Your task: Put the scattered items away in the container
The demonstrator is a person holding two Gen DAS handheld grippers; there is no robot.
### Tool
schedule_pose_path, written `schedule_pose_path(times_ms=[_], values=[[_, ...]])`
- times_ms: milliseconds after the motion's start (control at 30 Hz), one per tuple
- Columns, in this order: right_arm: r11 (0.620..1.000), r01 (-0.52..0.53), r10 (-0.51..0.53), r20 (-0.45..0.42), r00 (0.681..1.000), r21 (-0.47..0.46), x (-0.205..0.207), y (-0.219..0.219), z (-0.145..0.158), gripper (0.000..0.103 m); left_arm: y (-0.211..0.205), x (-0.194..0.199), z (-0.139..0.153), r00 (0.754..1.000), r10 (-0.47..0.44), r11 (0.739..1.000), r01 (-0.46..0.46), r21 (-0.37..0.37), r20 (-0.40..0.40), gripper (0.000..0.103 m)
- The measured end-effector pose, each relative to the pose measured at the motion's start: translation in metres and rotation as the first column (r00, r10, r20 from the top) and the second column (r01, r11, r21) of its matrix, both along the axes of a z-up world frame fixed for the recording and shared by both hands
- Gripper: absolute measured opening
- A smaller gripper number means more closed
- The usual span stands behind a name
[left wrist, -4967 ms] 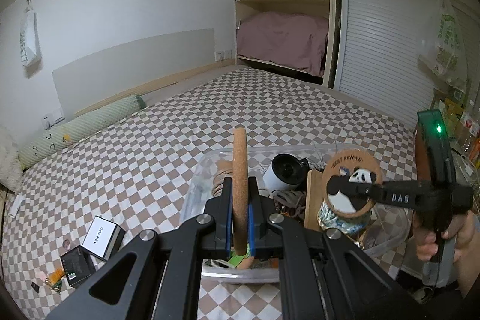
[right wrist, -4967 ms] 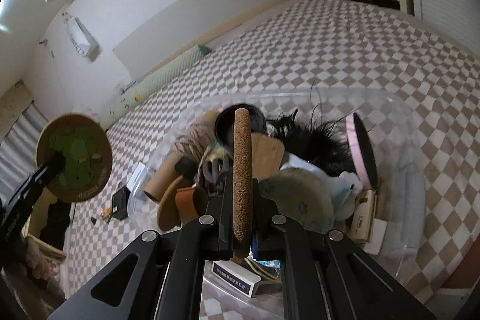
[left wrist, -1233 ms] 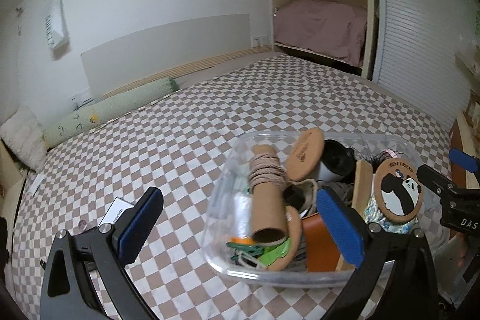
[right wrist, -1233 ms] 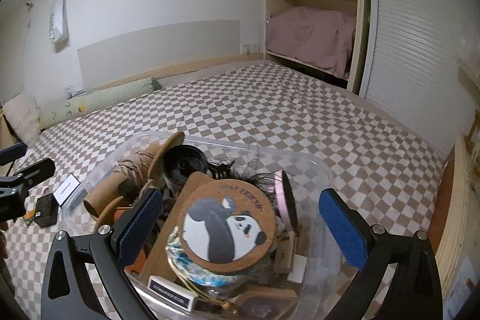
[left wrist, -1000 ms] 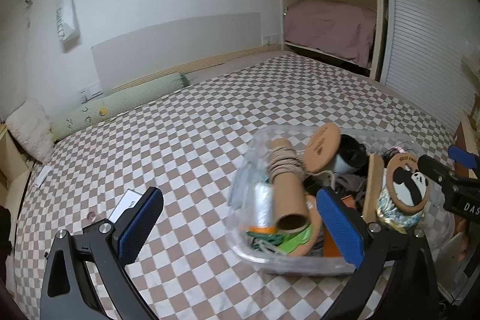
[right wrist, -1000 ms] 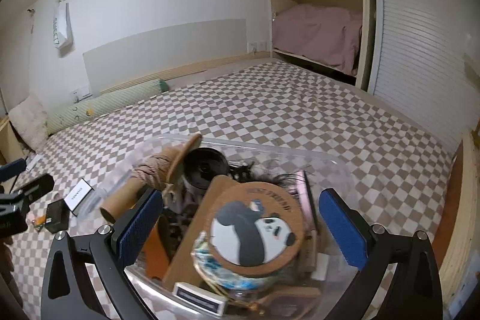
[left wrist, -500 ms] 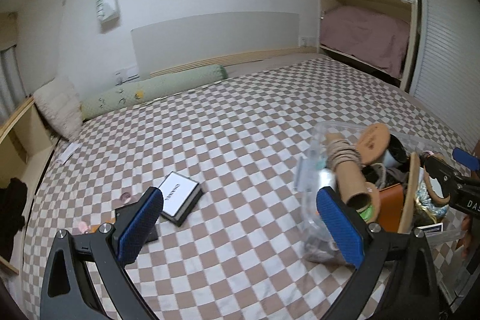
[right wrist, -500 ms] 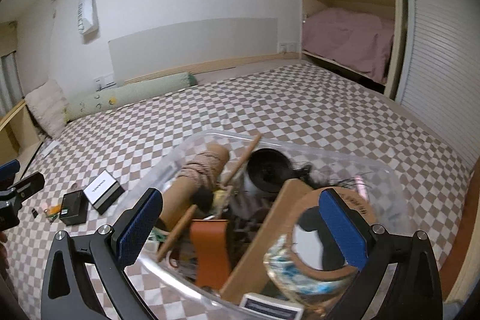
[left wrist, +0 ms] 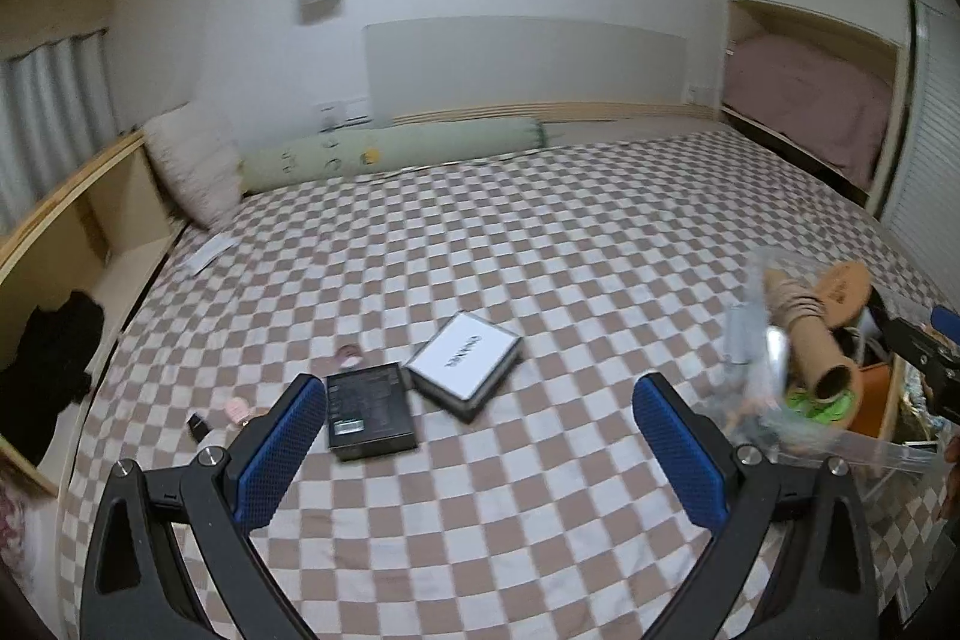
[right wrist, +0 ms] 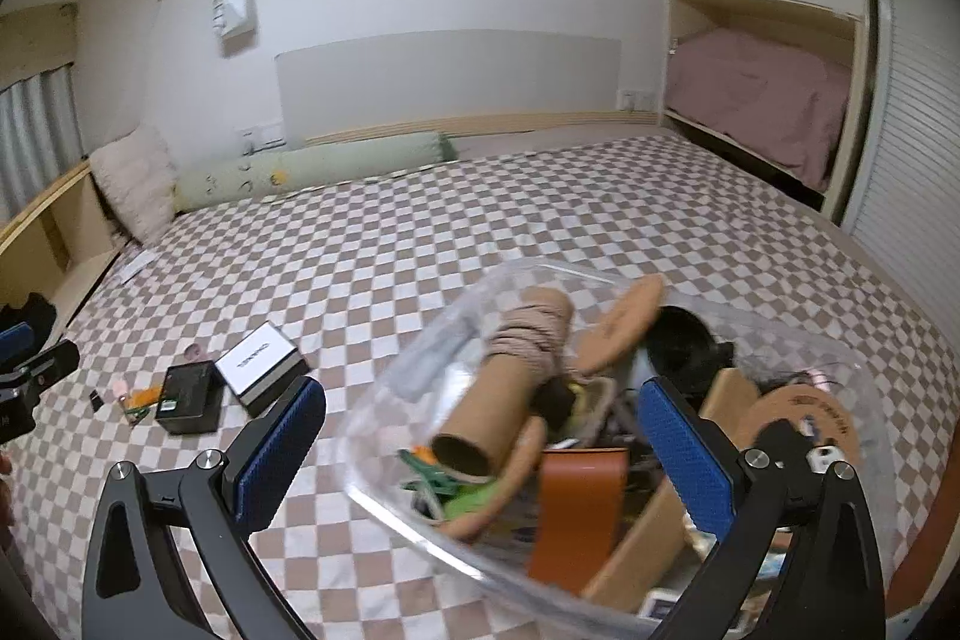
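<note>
White box (left wrist: 464, 363) lettered "CHANEL"

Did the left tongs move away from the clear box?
Yes. The left tongs swung left: the clear box slid to the right edge, and the white box now lies ahead.

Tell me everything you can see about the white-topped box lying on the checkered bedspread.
The white-topped box is flat and rectangular, with a white lid bearing small dark lettering and dark sides, seemingly cardboard. It lies closed and flat on the checkered bedspread, turned at an angle, right beside a black box; contact is unclear. No tongs touch it.
</note>
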State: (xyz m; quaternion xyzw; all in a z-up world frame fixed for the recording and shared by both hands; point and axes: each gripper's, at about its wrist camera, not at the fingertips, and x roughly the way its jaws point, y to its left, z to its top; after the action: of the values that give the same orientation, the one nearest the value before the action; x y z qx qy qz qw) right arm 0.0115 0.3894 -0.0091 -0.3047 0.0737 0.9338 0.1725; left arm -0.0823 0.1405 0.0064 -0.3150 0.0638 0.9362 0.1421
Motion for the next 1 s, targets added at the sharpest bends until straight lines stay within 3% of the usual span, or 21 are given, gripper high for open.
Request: schedule_pose_path(times_ms=[567,1000], values=[[0.992,-0.124,0.124,0.01,0.992,-0.005,-0.043,-0.075,-0.011,0.103,-0.124,-0.019,-0.032,0.98,0.196,0.98,-0.196,0.01,0.042,0.103],[0.966,-0.259,0.26,0.028,0.965,-0.015,-0.079,-0.139,-0.028,0.103,-0.188,-0.024,-0.058,0.96,0.271,0.962,-0.273,0.016,0.069,0.103]])
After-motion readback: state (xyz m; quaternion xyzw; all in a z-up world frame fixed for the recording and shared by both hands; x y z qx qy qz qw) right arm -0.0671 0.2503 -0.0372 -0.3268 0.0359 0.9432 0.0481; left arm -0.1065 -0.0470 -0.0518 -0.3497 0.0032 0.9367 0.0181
